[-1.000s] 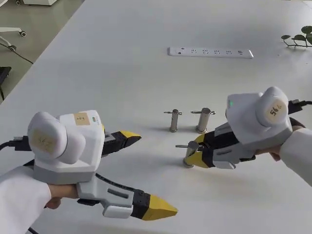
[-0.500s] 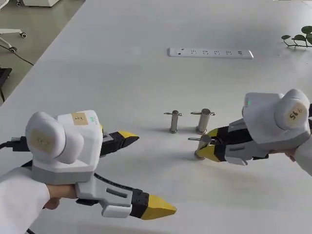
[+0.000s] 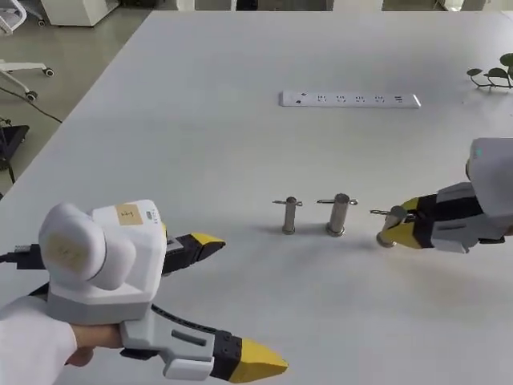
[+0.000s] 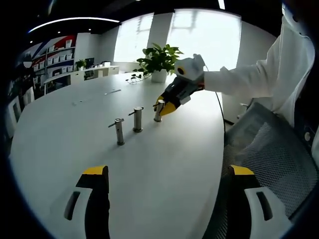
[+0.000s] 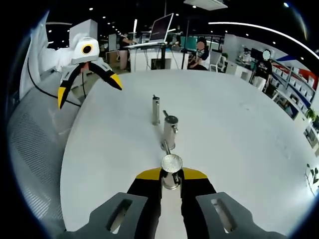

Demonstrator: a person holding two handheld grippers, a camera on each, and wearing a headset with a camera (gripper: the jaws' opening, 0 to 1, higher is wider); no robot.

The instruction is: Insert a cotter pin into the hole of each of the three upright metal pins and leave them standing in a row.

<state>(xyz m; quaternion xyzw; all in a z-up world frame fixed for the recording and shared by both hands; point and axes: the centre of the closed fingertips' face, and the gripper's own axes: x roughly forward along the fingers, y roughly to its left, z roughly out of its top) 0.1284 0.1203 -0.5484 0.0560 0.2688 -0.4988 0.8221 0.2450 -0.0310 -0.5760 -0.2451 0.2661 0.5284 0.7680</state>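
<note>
Two upright metal pins (image 3: 289, 215) (image 3: 339, 214) stand side by side mid-table, each with a cotter pin through its top. A third metal pin (image 3: 390, 227), also carrying a cotter pin, sits just right of them, roughly in line, low at the table. My right gripper (image 3: 398, 231) is shut on it. In the right gripper view the held pin (image 5: 171, 168) sits between the yellow tips, with the other two pins (image 5: 170, 130) (image 5: 156, 110) beyond. My left gripper (image 3: 236, 303) hovers open and empty at the near left, well apart from the pins (image 4: 137, 119).
A white power strip (image 3: 349, 99) lies at the far side of the table. A small plant (image 3: 493, 70) stands at the far right edge. The table's left edge drops to the floor, where a chair base (image 3: 20, 68) shows.
My right gripper has carried the third pin from in front of the two standing pins over to their right side. The left gripper has barely moved.
</note>
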